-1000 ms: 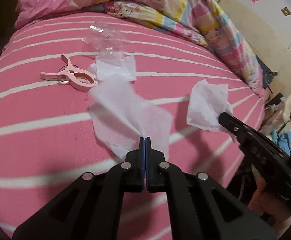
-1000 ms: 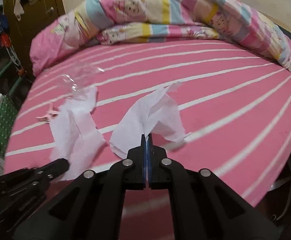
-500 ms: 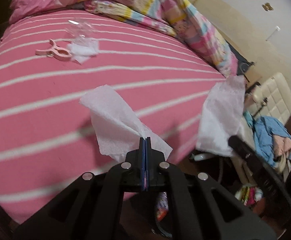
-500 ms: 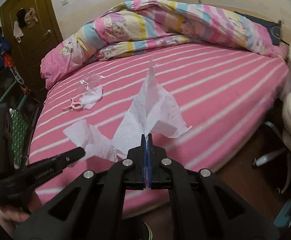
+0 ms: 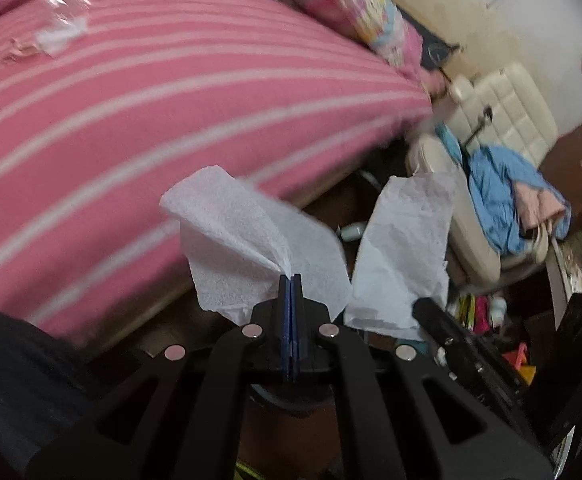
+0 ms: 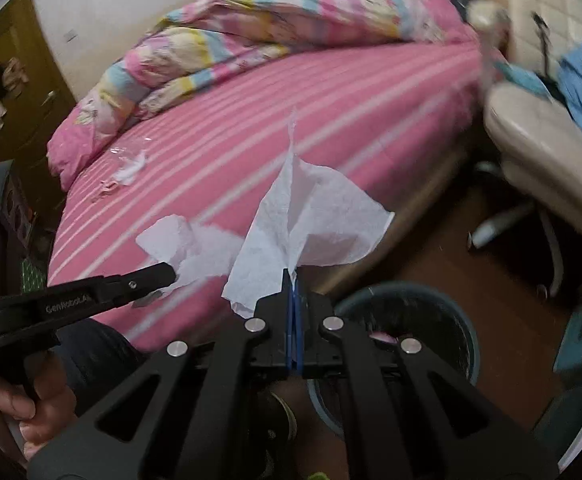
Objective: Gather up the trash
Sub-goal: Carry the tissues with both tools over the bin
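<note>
My left gripper is shut on a white tissue that hangs off the edge of the pink striped bed. A second white tissue is pinched in my right gripper, which is also shut. In the left wrist view the right gripper shows at the right with its tissue; in the right wrist view the left gripper shows at the left with its tissue. A round dark trash bin stands on the floor just below the right gripper. More tissue and clear plastic lie far back on the bed.
A pink clothes peg lies by the far trash on the bed. A bunched colourful quilt covers the head of the bed. A cream chair with blue clothes stands to the right. Clutter litters the brown floor.
Both grippers have pulled back off the bed toward its foot, each carrying its tissue. The floor, chair and trash bin have come into view.
</note>
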Action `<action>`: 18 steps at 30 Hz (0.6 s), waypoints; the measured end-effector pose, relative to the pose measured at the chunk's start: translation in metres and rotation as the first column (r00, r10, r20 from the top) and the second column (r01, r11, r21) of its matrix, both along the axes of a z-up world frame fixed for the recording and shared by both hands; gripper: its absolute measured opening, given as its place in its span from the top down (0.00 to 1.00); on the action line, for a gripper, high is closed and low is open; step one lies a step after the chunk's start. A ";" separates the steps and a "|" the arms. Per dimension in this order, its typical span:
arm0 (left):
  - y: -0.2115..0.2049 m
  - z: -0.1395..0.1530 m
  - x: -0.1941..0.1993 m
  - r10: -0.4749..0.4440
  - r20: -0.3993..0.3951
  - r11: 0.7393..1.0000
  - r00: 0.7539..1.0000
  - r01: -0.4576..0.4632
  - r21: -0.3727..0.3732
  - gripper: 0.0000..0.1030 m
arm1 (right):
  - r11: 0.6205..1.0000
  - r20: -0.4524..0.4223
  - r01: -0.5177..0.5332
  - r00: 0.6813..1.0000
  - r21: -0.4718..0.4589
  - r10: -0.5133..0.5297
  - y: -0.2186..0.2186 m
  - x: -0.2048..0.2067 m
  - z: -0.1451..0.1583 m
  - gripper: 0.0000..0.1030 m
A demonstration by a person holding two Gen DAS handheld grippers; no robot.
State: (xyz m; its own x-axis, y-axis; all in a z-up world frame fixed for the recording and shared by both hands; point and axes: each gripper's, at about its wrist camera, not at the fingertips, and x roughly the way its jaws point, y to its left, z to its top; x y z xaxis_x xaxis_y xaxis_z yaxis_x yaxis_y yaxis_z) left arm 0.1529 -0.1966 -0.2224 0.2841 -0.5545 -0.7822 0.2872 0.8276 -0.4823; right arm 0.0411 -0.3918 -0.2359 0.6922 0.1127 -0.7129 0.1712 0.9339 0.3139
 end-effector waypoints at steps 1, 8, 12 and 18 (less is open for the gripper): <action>-0.010 -0.005 -0.004 -0.021 -0.012 1.000 1.000 0.022 0.007 1.00 | 1.000 -0.014 0.014 1.000 0.009 -0.014 -0.006 -0.007 -0.007 0.99; -0.071 -0.037 -0.031 -0.162 -0.056 0.981 0.985 0.167 0.096 1.00 | 0.991 -0.116 0.118 0.987 0.066 -0.110 -0.041 -0.046 -0.060 0.99; -0.103 -0.064 -0.038 -0.244 -0.107 0.953 0.964 0.259 0.157 0.99 | 0.988 -0.155 0.141 0.979 0.064 -0.130 -0.053 -0.056 -0.081 0.99; -0.129 -0.106 -0.039 -0.325 -0.185 0.905 0.927 0.362 0.223 0.99 | 0.985 -0.229 0.164 0.962 0.054 -0.147 -0.064 -0.058 -0.112 0.99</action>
